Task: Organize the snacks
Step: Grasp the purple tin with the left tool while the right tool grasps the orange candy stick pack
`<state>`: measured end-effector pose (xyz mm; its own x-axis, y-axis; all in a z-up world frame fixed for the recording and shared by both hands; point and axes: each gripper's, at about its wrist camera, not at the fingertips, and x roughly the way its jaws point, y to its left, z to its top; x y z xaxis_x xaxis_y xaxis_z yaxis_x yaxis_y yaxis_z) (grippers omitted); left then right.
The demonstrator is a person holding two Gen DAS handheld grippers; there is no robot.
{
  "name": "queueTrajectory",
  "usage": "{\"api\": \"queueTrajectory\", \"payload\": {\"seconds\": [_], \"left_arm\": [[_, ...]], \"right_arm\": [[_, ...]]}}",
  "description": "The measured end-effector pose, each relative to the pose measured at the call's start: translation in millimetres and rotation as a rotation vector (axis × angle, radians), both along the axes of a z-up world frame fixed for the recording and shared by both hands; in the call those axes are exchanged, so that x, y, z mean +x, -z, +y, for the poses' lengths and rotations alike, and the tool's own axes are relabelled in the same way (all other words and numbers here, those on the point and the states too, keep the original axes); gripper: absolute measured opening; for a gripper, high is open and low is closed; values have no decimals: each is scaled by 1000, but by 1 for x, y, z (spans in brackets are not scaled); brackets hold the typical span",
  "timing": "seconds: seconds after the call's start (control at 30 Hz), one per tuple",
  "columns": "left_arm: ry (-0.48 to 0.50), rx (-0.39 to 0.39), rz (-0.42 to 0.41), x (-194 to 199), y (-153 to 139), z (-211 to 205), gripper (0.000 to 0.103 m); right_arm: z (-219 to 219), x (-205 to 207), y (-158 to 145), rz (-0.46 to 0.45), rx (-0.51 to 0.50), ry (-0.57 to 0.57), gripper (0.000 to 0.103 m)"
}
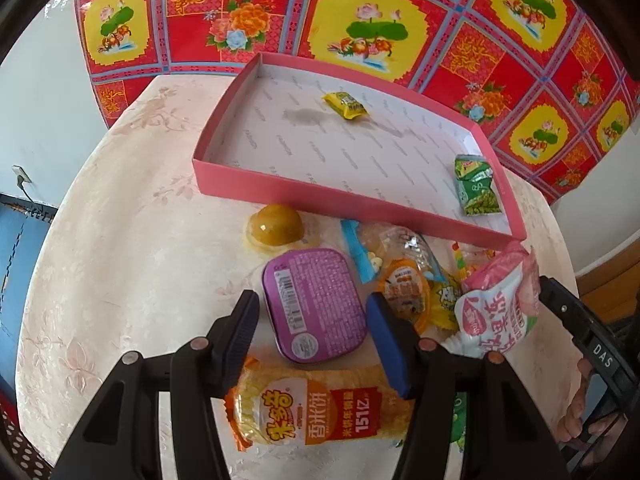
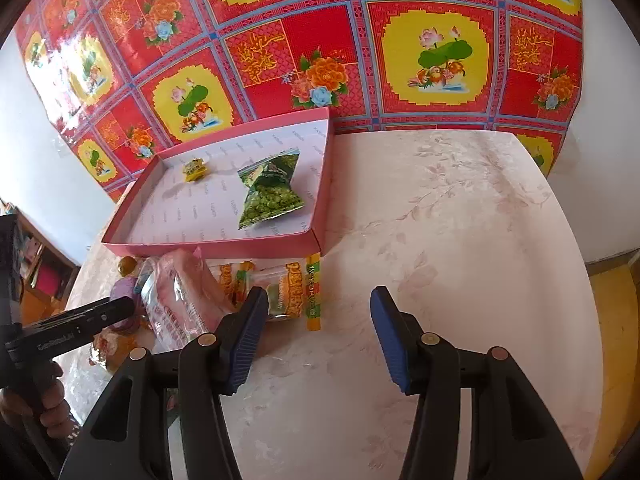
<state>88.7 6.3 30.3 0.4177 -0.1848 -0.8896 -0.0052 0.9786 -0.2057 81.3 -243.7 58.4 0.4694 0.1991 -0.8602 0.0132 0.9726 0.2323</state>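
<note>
Left wrist view: left tongs (image 1: 312, 326) apart, nothing clamped. They straddle the purple tub (image 1: 316, 304), which lies on the worktop (image 1: 120, 264) label side up; neither pad visibly presses on it. Just below the tub, nearer the camera, lies the rice cracker pack (image 1: 320, 416), partly under the tong fingers (image 1: 236, 340). Behind the tub sits a yellow jelly cup (image 1: 275, 226), just beside the front wall of the pink box (image 1: 280, 194). In the box: a small yellow candy (image 1: 345, 105) toward the back, a green pea packet (image 1: 476, 186) at the right end, well apart from each other. To the right of the tub is a cluster of loose snacks: blue wrapper (image 1: 360, 254), orange-lidded jelly cup (image 1: 404, 290), and a pink-and-white bag (image 1: 496, 304) partly covering the rest. Right tongs' body enters at the far right edge, a hand (image 1: 580, 412) gripping its handle.

Right wrist view: right tongs (image 2: 320, 332) apart, empty, over bare worktop (image 2: 460, 240). Snack pile sits to the left of them: pink-and-white bag (image 2: 180, 296), an orange-printed packet (image 2: 288, 288) just beside the left pad, a thin striped stick candy (image 2: 314, 292) touching that packet. Pink box (image 2: 208, 246) is behind the pile, green pea packet (image 2: 272, 192) and small yellow candy (image 2: 194, 169) inside it. The left tool's handle shows at the left edge, held by a hand (image 2: 44, 396). Red floral sheet (image 2: 360, 60) covers the wall behind.
</note>
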Motion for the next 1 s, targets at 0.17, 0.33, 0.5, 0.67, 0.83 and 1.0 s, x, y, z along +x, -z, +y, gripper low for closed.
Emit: {"api": "queueTrajectory", "payload": {"seconds": [0.17,0.33,0.5,0.67,0.83,1.0], "left_arm": [[15,22,-7,1,1,-4,60],[27,33,-13,1,1,-4,60],[37,44,-17,1,1,-5,60],[55,85,-32,-1,2,-11,60],[62,108,-49,-1,3,-13,60],[60,106,-50,-1,2,-13,59]], "right_arm": [[12,7,10,25,0,-37,55],[34,11,13,30,-31,-103,55],[42,13,15,27,-59,-115,55],[41,15,20,32,-82,-108,56],[44,18,23,3,-126,-99,56],[43,17,24,-7,-124,-94,56]]}}
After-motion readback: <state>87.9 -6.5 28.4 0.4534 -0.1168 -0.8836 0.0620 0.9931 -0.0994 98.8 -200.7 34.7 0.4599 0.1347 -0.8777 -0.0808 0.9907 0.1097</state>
